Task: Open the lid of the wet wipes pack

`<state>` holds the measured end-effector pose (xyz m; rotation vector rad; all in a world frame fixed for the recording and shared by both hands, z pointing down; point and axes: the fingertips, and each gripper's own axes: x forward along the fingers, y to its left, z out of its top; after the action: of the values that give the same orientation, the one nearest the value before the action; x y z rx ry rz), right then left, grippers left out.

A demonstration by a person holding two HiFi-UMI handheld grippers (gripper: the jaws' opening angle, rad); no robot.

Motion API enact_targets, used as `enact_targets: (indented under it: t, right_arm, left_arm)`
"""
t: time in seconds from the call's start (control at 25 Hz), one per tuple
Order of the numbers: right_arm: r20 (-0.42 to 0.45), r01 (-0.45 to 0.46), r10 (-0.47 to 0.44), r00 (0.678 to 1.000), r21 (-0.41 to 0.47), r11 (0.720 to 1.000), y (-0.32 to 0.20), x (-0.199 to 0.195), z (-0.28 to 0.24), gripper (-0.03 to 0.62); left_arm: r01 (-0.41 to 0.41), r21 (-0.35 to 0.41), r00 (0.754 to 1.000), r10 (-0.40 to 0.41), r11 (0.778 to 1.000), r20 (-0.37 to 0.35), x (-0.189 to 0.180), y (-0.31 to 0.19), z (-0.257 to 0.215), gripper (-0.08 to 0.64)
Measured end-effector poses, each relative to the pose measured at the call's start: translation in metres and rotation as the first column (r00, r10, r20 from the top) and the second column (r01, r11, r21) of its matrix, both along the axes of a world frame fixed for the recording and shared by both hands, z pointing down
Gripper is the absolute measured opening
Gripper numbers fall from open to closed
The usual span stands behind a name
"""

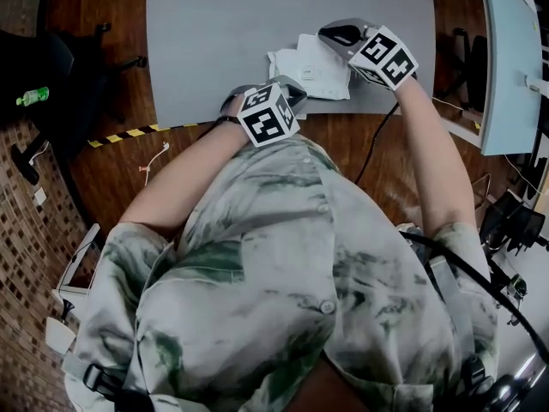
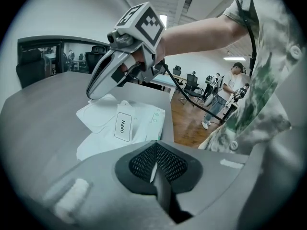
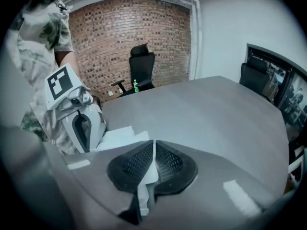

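The white wet wipes pack (image 1: 310, 69) lies near the front edge of the grey table (image 1: 214, 33). In the left gripper view the pack (image 2: 144, 121) shows a label reading OPEN (image 2: 122, 126). My left gripper (image 1: 287, 90) is at the pack's near corner. Its jaws (image 2: 154, 163) are shut, with a thin white sliver of the pack between the pads. My right gripper (image 1: 333, 34) is at the far edge of the pack, seen tip-down (image 2: 92, 95) from the left gripper view. Its jaws (image 3: 152, 161) are shut on a white strip of the pack.
A black office chair (image 3: 141, 66) with a green bottle (image 1: 33, 96) on it stands beyond the table's left side. A pale desk (image 1: 506, 58) is at the right. Yellow-black tape (image 1: 129, 133) marks the wooden floor. People stand far off (image 2: 230, 90).
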<state>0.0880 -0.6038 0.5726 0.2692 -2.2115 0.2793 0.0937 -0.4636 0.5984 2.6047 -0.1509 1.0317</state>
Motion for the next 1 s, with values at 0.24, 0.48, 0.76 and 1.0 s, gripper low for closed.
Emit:
enact_targets:
  t: [0.24,0.48,0.76,1.0]
  right_arm:
    - [-0.037,0.005,-0.007,0.999,-0.072,0.997,0.002,0.002,0.035,0.005]
    - [-0.027,-0.020,0.017,0.999,-0.092,0.996,0.006,0.003,0.049,0.005]
    - [-0.029,-0.020,0.017,0.999,-0.078,0.997,0.007,0.000,0.045,0.005]
    - [-0.007,-0.054,0.054,0.998,-0.009,0.998,-0.002,-0.002,0.035,0.006]
  left_arm:
    - [0.010,-0.018,1.000,-0.010,1.000,-0.002,0.002,0.000,0.000,0.002]
    - [0.017,-0.019,1.000,-0.018,1.000,-0.010,0.000,-0.001,0.000,0.002]
    - [0.022,-0.008,1.000,-0.023,1.000,-0.013,-0.001,-0.002,0.000,0.002]
    - [0.074,-0.056,0.996,-0.077,0.996,-0.051,-0.006,-0.007,0.000,0.002]
